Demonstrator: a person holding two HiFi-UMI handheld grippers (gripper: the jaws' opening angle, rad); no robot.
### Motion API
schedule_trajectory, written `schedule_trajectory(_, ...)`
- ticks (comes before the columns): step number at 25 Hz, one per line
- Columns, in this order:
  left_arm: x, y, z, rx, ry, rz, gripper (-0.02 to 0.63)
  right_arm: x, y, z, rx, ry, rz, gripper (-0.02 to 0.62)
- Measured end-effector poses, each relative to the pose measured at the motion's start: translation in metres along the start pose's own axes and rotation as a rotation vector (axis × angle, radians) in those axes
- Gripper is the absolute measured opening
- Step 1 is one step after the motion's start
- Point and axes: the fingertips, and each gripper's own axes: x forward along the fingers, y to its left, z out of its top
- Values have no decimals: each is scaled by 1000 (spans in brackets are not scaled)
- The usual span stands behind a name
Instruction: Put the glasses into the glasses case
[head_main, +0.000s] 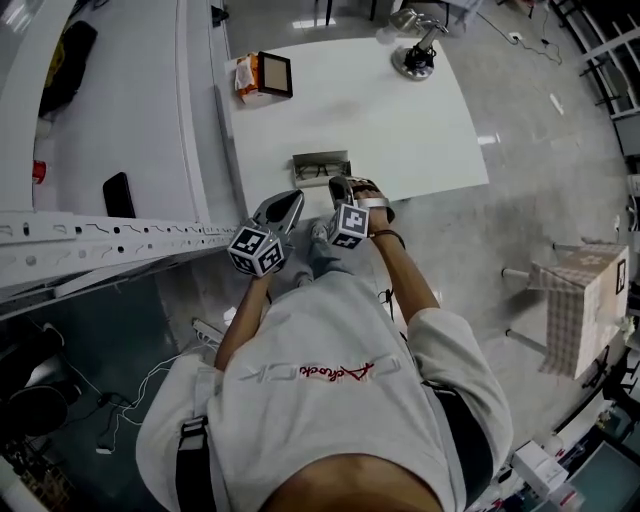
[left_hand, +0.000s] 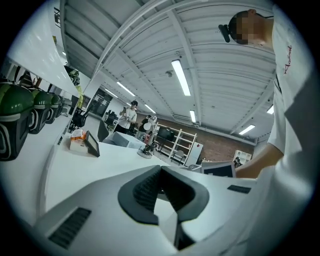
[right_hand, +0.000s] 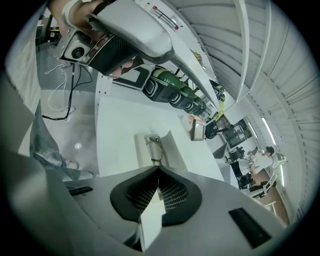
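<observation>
The glasses case (head_main: 320, 166) lies open near the front edge of the white table (head_main: 400, 120), its lid raised. Dark glasses (head_main: 322, 171) lie inside it. The right gripper view shows the same case (right_hand: 167, 150) with the glasses (right_hand: 155, 145) in it, just ahead of the jaws. My left gripper (head_main: 293, 198) hovers at the table's front edge, left of the case, with its jaws together and nothing between them (left_hand: 160, 169). My right gripper (head_main: 339, 184) sits just in front of the case, a little to its right, also shut and empty (right_hand: 159, 170).
A tissue box with a dark frame (head_main: 263, 76) stands at the table's far left, and a desk lamp (head_main: 415, 55) at the far right. On the left bench lies a black phone (head_main: 118, 194). Green helmets (left_hand: 15, 107) line that bench. On the floor to the right stands a checkered box (head_main: 585, 300).
</observation>
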Motion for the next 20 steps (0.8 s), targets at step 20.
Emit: schedule_trajectory(20, -41, -85, -12, 109, 0, -121, 25, -131, 0, 32, 895, -376, -161, 3)
